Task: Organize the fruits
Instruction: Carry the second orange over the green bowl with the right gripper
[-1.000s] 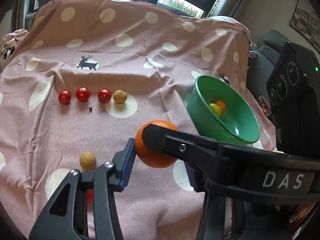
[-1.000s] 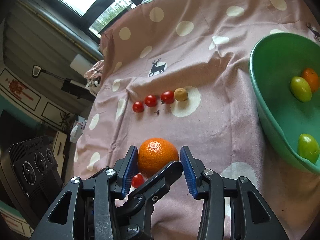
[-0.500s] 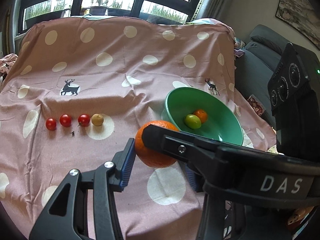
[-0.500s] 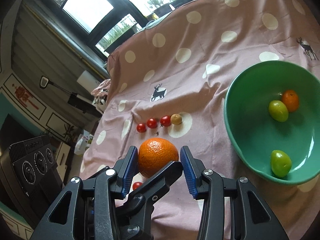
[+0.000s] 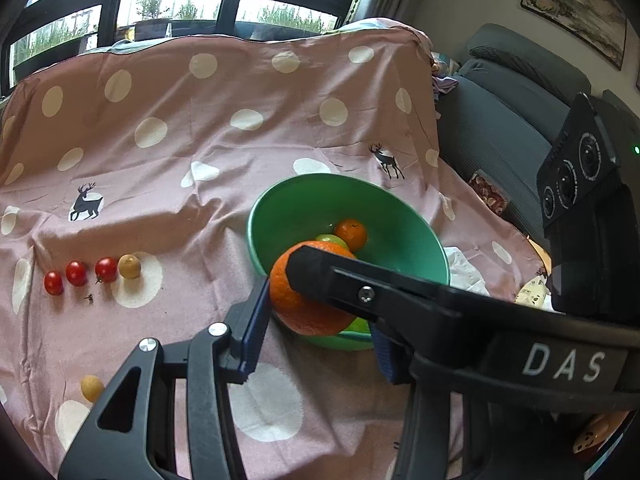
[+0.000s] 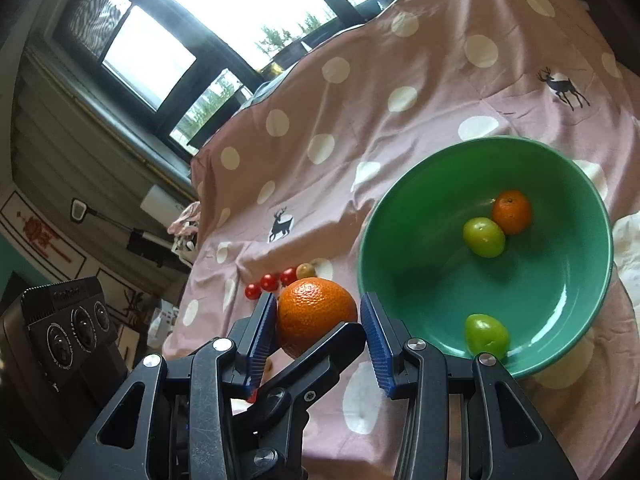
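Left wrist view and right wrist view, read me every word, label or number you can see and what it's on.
"DAS": white letters on the black arm of the other hand-held gripper, crossing the left wrist view.
Black box with three dials, right wrist view: a label on top, too blurred to read.
Nothing else legible.

glossy green bowl (image 6: 568, 312) – matt pink cloth (image 5: 224, 152) – dimpled orange (image 6: 316, 316)

From my left camera, the other gripper's black finger (image 5: 360, 292) covers part of the orange (image 5: 304, 308), and the bowl's (image 5: 280, 208) near rim is hidden. I can't tell what the small speck (image 5: 90, 299) below the tomatoes (image 5: 76, 273) is.
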